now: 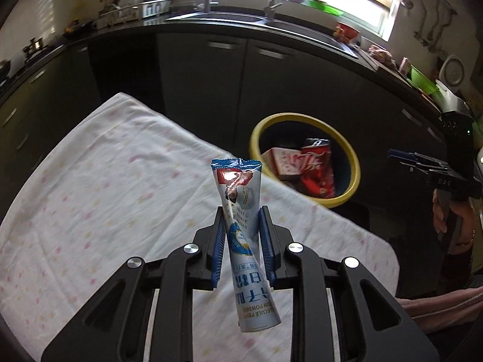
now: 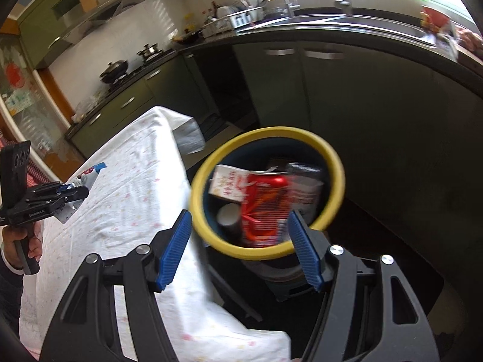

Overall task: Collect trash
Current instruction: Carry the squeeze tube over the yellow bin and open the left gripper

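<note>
My left gripper [image 1: 241, 214] is shut on a blue and white powder sachet [image 1: 241, 199] and holds it upright above the table's white cloth [image 1: 105, 196]. The yellow-rimmed bin [image 1: 256, 141] stands beyond the table's right edge and holds a red cola can [image 1: 317, 163] and a red and white carton [image 1: 283, 160]. My right gripper [image 2: 240, 217] is open and empty, above the bin [image 2: 332, 157], with the can [image 2: 262, 202] and carton [image 2: 226, 184] below it. The left gripper with the sachet [image 2: 90, 175] shows at the far left of the right wrist view.
A dark counter with a sink [image 1: 241, 18] and green cabinets [image 1: 271, 90] runs behind the table and bin. A dish rack [image 1: 145, 9] stands on the counter. Pans sit on a stove [image 2: 120, 72] at the left. A white cup [image 2: 228, 214] lies in the bin.
</note>
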`<state>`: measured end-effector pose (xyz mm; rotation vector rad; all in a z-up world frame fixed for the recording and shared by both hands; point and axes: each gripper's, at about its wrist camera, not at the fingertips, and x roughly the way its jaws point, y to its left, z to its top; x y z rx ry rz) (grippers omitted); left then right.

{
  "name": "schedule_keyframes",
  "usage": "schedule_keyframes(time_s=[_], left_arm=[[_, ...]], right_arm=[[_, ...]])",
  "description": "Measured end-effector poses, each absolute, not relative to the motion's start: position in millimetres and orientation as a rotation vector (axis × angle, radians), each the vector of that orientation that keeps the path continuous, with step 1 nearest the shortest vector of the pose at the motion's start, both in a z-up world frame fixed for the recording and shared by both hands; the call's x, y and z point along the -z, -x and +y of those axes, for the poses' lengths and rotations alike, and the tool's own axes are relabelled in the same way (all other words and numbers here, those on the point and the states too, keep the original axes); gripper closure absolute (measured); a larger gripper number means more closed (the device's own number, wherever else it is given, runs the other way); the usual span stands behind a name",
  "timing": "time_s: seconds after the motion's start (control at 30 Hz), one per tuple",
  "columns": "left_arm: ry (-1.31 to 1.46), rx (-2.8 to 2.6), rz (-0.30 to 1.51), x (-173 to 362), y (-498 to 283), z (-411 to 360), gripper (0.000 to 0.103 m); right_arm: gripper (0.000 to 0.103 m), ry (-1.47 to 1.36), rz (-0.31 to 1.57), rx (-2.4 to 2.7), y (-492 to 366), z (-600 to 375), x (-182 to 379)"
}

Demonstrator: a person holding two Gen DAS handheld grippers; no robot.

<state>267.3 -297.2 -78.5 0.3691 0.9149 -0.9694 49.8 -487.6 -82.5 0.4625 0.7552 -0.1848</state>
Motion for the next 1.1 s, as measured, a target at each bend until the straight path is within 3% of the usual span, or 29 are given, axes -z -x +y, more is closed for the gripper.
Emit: schedule_keyframes(time_s=[0.43, 0.47, 0.53, 0.57, 0.73, 0.8, 0.87, 1.0, 1.1], left_arm=[[-0.514, 1.041, 0.977, 126.8, -279.2, -509.8, 0.077], [-0.515, 1.028, 0.98, 130.3, -281.2, -516.5, 0.073], [-0.521, 1.0, 0.982, 139.0, -284.8, -528.4, 0.037], [-0.529, 0.978, 0.96, 140.1, -284.4, -530.2, 0.033], [-0.485, 0.976, 0.931, 123.8, -275.9, -509.9, 0.033], [-0.445, 0.979, 0.896, 106.4, -263.7, -485.0, 0.025], [-0.389, 0.955, 0.862, 89.1, -250.9, -457.8, 0.008], [-0.286, 0.845, 0.837, 62.3, -215.4, -387.7, 0.005], [-0.198, 0.755, 0.846, 54.3, -190.9, -328.6, 0.005]], right_arm=[[0.04, -0.578, 0.75, 0.266, -9.3, -547.6, 111.0], [0.04, -0.582, 0.751, 0.265, -9.0, -548.7, 111.8], [0.04, -0.589, 0.753, 0.259, -9.8, -549.5, 114.1], [0.04, -0.59, 0.754, 0.255, -10.3, -548.8, 114.6], [0.04, -0.58, 0.759, 0.232, -12.4, -540.4, 113.4], [0.039, -0.569, 0.762, 0.224, -13.0, -534.5, 112.1], [0.037, -0.55, 0.772, 0.205, -15.0, -524.7, 110.1], [0.033, -0.481, 0.789, 0.146, -17.3, -496.9, 102.1], [0.024, -0.414, 0.782, 0.111, -16.2, -472.7, 91.7]])
